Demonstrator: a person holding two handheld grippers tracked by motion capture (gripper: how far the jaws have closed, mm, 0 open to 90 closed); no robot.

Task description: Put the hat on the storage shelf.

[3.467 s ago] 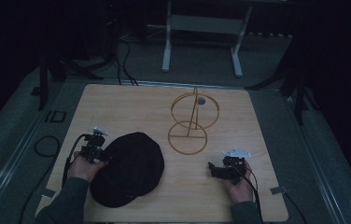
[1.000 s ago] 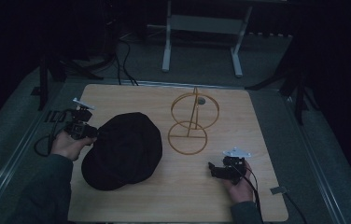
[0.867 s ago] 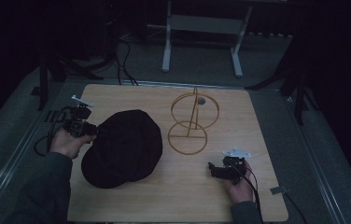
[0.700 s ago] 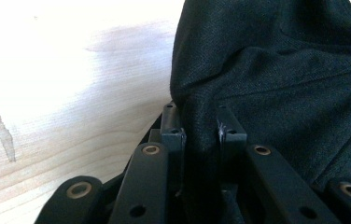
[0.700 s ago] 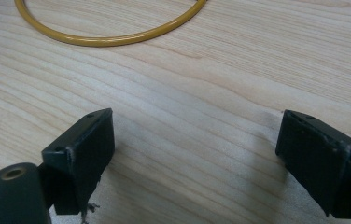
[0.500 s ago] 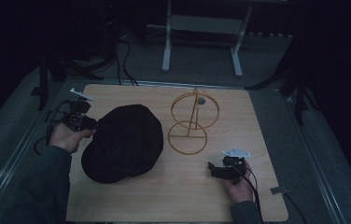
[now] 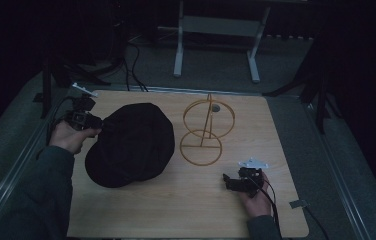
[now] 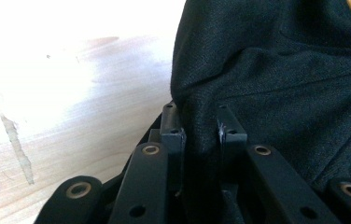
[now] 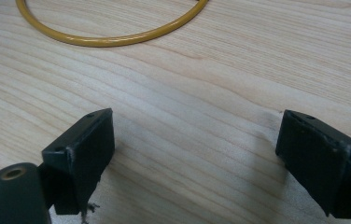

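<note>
Fingers, left gripper (image 8: 200, 135): pinched on a fold at the edge of the black cap (image 7: 131, 142), centre left of the high view, on the bench (image 7: 141, 210).
Risk: only a thin pleat is caught, so in my judgement the cloth may slide free, or the cap may sag and drag across the bench toward the wire stand (image 7: 206, 130) just right of it, snagging a ring or tipping the stand.
Fingers, right gripper (image 9: 197, 163): spread wide, nothing between them, low above the bare wood at the lower right of the high view; too far off, I judge, to steady the cap.
Hard to make out: how deep the fold sits between the left fingers; the cap's underside; the dark room beyond the bench.
</note>
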